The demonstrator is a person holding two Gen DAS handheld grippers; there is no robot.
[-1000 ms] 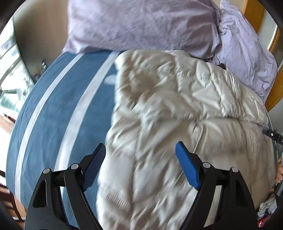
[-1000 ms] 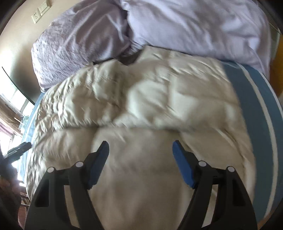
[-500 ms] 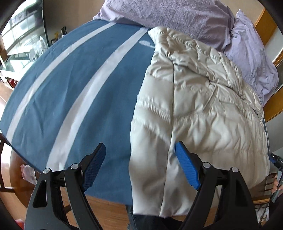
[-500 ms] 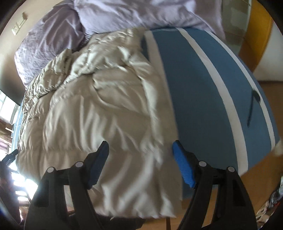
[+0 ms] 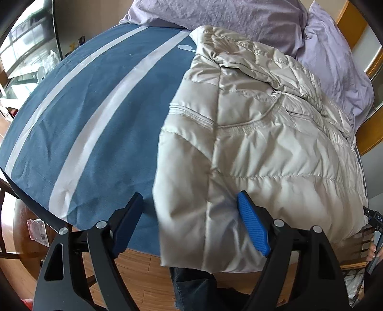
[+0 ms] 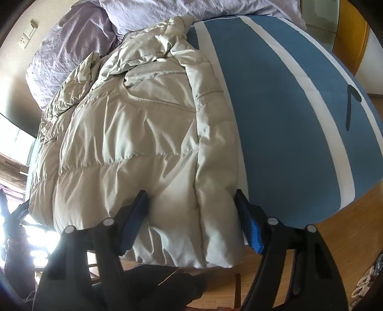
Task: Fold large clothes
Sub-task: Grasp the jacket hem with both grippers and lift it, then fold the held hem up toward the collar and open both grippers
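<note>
Jacket: a pale beige quilted puffer jacket [image 5: 258, 134] lies lengthwise on the bed, hem at 6 o'clock hanging a little over the near edge, collar bunched toward 12 o'clock against the pillows.
Bed: a blue cover with pale stripes [image 5: 95, 114]; in the left wrist view bare cover fills the 9 o'clock side, in the right wrist view [image 6: 287, 107] the 3 o'clock side.
Pillows: lilac pillows [image 5: 229, 21] piled at 12 o'clock, touching the jacket's collar end.
Left tongs: the left tongs [image 5: 190, 222] stand wide open over the hem with nothing between the pads; the right-hand blue pad is at the jacket's surface, the other above bare cover.
Right tongs: the right tongs [image 6: 191, 221] gape just as wide, empty, both pads straddling the jacket's hem corner [image 6: 167, 143]; whether they press the fabric cannot be told.
Floor: wooden floor [image 6: 335, 239] shows beyond the bed's near edge at 5 o'clock.
Person: dark trousers [image 5: 194, 284] at 6 o'clock beneath the hem.
</note>
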